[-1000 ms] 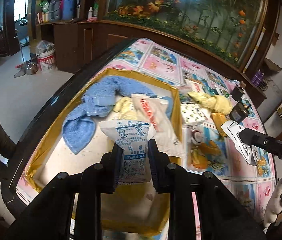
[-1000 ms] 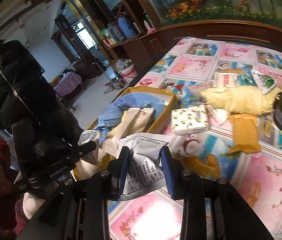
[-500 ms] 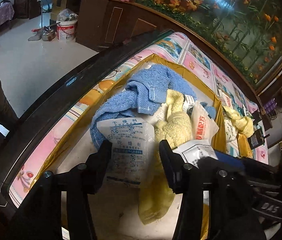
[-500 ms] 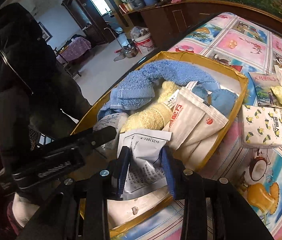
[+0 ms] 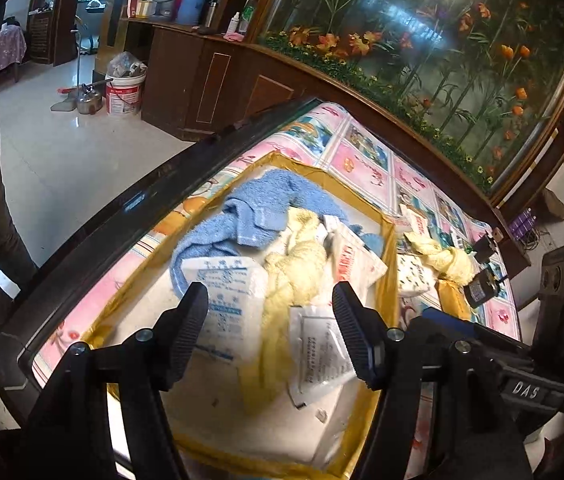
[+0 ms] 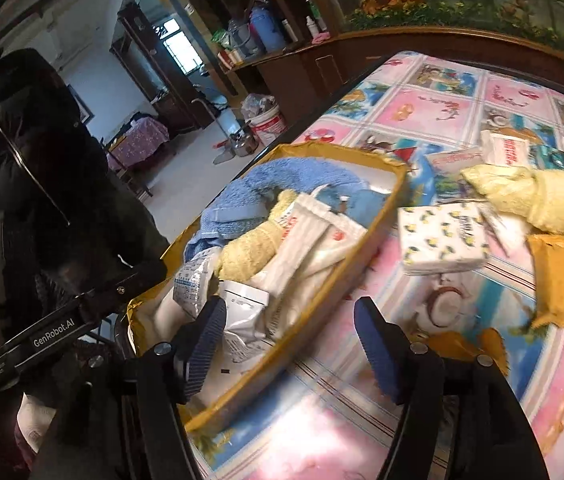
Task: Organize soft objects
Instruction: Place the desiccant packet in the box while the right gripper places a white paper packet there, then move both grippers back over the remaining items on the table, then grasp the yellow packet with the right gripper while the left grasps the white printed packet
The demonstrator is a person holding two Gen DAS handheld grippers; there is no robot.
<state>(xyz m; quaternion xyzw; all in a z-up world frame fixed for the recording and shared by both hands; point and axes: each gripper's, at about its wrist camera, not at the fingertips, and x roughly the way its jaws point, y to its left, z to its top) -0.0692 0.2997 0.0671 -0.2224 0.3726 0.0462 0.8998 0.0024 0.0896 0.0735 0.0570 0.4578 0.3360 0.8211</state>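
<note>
A shallow yellow cardboard box (image 5: 389, 280) (image 6: 365, 240) on the patterned table holds a blue towel (image 5: 266, 204) (image 6: 282, 180), a yellow cloth (image 5: 297, 276) (image 6: 250, 252) and several white packets. A blue-printed desiccant packet (image 5: 230, 300) (image 6: 192, 284) lies in it under my open left gripper (image 5: 270, 320). A white printed pouch (image 5: 317, 352) (image 6: 244, 324) lies beside it. My right gripper (image 6: 289, 344) is open and empty over the box's near rim. Outside the box lie a lemon-print tissue pack (image 6: 441, 240), another yellow cloth (image 6: 541, 200) (image 5: 441, 256) and a tan packet (image 6: 557, 280).
Small sachets (image 6: 505, 152) lie at the table's far side, and a black device (image 5: 481, 288) stands near its right edge. A person in a dark jacket (image 6: 42, 184) stands left of the table. A wooden cabinet (image 5: 210, 76) and a white bucket (image 5: 124, 92) are on the floor beyond.
Both grippers opened: the left let go of the desiccant packet and the right let go of the white pouch, both now lying in the box. The right gripper has shifted right.
</note>
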